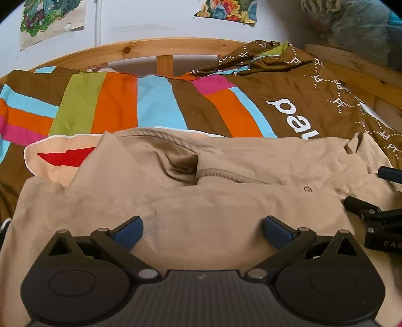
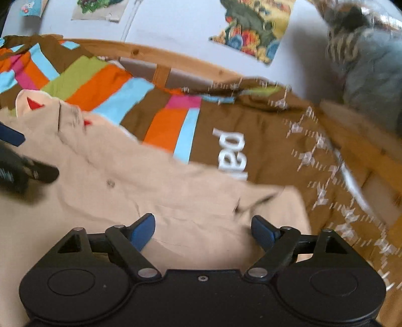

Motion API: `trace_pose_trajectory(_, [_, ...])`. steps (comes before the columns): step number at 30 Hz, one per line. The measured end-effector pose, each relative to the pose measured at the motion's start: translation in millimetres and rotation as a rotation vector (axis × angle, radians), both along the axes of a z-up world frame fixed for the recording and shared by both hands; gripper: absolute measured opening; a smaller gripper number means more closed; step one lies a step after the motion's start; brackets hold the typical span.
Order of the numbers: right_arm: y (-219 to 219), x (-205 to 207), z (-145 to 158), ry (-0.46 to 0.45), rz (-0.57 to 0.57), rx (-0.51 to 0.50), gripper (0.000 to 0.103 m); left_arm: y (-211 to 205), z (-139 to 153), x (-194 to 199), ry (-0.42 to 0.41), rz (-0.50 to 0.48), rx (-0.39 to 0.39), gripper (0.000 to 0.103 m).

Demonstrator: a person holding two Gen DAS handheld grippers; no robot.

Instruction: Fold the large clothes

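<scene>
Left to right: striped bedcover (image 1: pixel 120 100) in brown, blue, green, orange and pink spread over the bed, wooden bed frame (image 1: pixel 163 47) behind it along a pale wall with posters (image 1: pixel 47 20). Beige garment (image 1: pixel 201 181) lies partly folded on the cover, near edge of the bed, filling the lower half of both views; zipper (image 1: pixel 226 176) and a small snap show near its middle, a peach lining with a red patch (image 1: pixel 65 157) sticks out at its left end. Left claw (image 1: pixel 202 232) spread wide just over the beige fabric, nothing between the blue pads (image 1: pixel 129 231), not pinching. Right claw (image 2: pixel 203 232) also spread wide, low over the right part of the garment near its folded corner, pads clear of the cloth, nothing held. Each claw shows at the edge of the other's view: the right one at the far right of the left view, the left one at the far left of the right view, so they sit side by side over the garment. Right of the garment, the brown part of the cover carries large white lettering (image 2: pixel 232 156) and a dotted pattern. Right view is motion-blurred. Grey plush bundle (image 2: pixel 364 63) at the top right corner, beyond the frame.
</scene>
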State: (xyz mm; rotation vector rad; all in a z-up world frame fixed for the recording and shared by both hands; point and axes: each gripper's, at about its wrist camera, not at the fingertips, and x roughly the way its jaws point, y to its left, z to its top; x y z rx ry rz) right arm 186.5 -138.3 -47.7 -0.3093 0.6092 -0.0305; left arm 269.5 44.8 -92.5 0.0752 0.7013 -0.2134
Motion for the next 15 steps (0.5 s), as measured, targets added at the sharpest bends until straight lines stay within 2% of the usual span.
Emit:
trace_pose_trajectory(5, [-2,-5,-17,-0.043,-0.009,0.008,0.090,4,-4,0,-0.002,-0.001,-0.023,0.103])
trace_pose_trajectory(9, [0,-8,-19,-0.056,-0.007,0.002,0.090,3,4,-6,-0.001,0.035,-0.001,0.102])
trace_pose_trajectory(12, [-6,-13,-7,-0.049,-0.004,0.041,0.089,6,18,-20,0.001,0.072,-0.006,0.102])
trace_pose_trajectory(15, [-17,-40,21,-0.079,-0.043,0.111,0.092,8,32,-47,-0.027,0.075,-0.023,0.103])
